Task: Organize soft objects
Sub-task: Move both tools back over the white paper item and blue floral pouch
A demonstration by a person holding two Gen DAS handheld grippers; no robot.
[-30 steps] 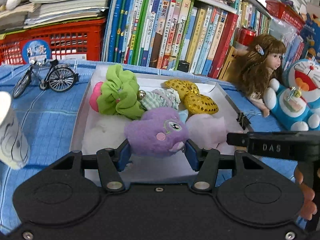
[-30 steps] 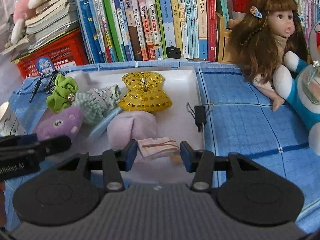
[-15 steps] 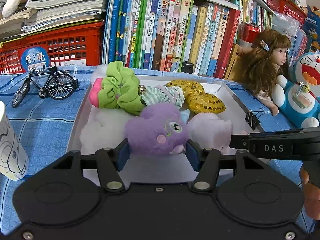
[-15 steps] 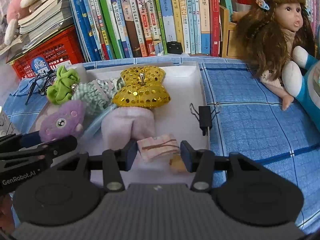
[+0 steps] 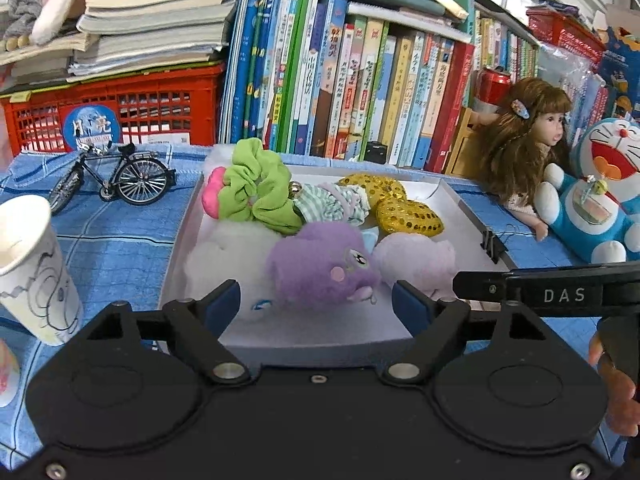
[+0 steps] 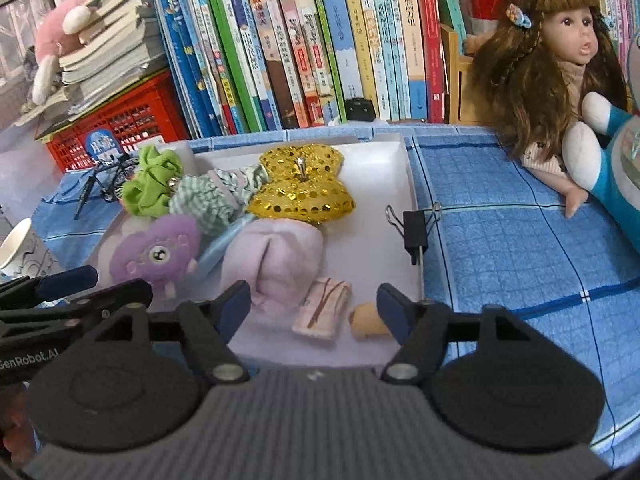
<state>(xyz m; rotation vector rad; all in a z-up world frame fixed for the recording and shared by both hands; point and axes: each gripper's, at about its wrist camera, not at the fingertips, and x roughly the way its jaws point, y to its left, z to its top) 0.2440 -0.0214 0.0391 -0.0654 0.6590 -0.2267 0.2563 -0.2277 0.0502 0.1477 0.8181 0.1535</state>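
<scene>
A white tray (image 5: 456, 204) (image 6: 408, 184) holds several soft things: a green scrunchie (image 5: 256, 196), a striped cloth piece (image 5: 332, 202), a gold sequin bow (image 6: 302, 192), a pale pink plush (image 6: 276, 260) and a purple plush (image 5: 320, 268) (image 6: 156, 252). My left gripper (image 5: 316, 304) is opening; the purple plush lies in the tray between its fingers, clear of both pads. My right gripper (image 6: 314, 304) is opening too, with a small pink striped toy (image 6: 324, 312) lying loose between its fingers beside a tan piece (image 6: 368, 322).
A black binder clip (image 6: 414, 226) grips the tray's right rim. A paper cup (image 5: 32, 264) and a model bicycle (image 5: 116, 176) stand left of the tray. A doll (image 6: 552, 68) and a blue cat plush (image 5: 600, 196) sit right; books and a red crate (image 5: 120, 112) line the back.
Both grippers' jaws have spread apart. The purple plush left the left pads and the pink striped toy left the right pads; both now lie in the tray.
</scene>
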